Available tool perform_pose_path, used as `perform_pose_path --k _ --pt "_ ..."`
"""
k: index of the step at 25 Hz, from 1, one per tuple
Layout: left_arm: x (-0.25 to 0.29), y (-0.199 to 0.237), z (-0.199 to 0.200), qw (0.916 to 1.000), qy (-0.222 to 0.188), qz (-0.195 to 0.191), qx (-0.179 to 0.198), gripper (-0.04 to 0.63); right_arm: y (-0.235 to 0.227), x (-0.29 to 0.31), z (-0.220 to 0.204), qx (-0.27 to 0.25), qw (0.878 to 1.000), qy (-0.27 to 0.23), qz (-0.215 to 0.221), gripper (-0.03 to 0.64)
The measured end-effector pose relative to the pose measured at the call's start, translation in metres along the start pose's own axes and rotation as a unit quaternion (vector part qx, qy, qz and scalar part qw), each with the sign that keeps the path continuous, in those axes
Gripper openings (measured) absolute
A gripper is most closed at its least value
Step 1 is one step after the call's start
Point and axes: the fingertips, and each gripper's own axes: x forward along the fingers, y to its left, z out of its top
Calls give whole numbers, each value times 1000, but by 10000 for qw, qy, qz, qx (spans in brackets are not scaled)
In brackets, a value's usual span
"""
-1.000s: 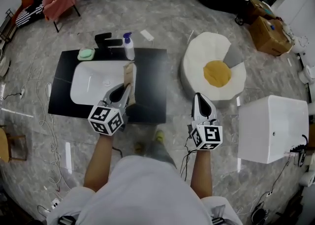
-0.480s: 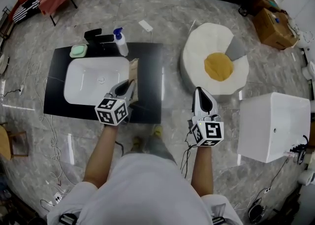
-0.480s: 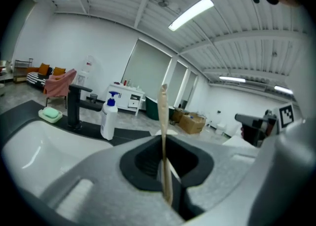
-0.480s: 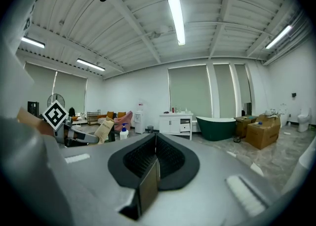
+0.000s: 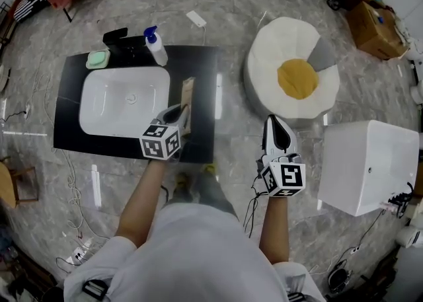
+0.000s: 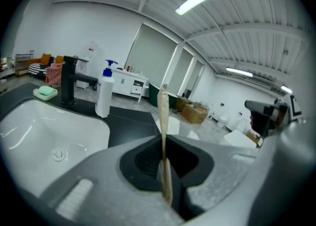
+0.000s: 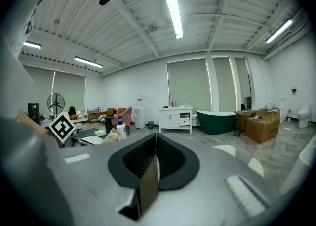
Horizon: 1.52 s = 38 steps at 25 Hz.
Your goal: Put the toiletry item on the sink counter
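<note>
A thin tan packet (image 5: 188, 98) stands on edge in my left gripper (image 5: 180, 117), which is shut on its lower end. In the left gripper view the packet (image 6: 162, 126) rises straight up out of the pinched jaws of the left gripper (image 6: 166, 183). It hangs over the black sink counter (image 5: 203, 89), just right of the white basin (image 5: 122, 99). My right gripper (image 5: 275, 129) is shut with nothing in it, over the floor to the counter's right. In the right gripper view its pads meet in the right gripper (image 7: 152, 168).
A pump bottle (image 5: 156, 48), a black faucet (image 5: 119, 35) and a green soap dish (image 5: 98, 59) stand along the counter's far edge. An egg-shaped cushion (image 5: 294, 76) and a white box (image 5: 367, 165) sit to the right. Cables lie on the floor at left.
My left gripper has carried the packet rightward, from over the basin's right rim to over the black counter beside it. The right gripper has stayed about where it was.
</note>
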Motion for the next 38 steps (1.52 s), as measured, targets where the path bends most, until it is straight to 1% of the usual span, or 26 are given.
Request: perform_pose_path --k 7,11,16,21,26,30,38 --pt "35 16 -23 9992 338 216 -77 23 -19 12 -17 78 9998 175 -14 4" --pt "51 24 -30 9984 439 327 -130 25 -28 17 -24 107 9996 266 -30 5" --pt "63 35 -40 9974 551 453 -104 29 -36 17 -34 123 9992 371 -91 5" --pt "68 47 -51 9957 680 609 -173 49 -39 15 -40 143 9989 418 -126 3" --pt "63 54 -50 9950 667 720 -182 83 -38 15 -40 121 9989 435 -117 5" --pt "52 60 -46 9948 609 803 -179 94 -31 12 -37 104 9991 395 -85 5" --pt "18 60 -30 9956 373 855 -92 94 -10 2 -25 101 9996 257 -1 4"
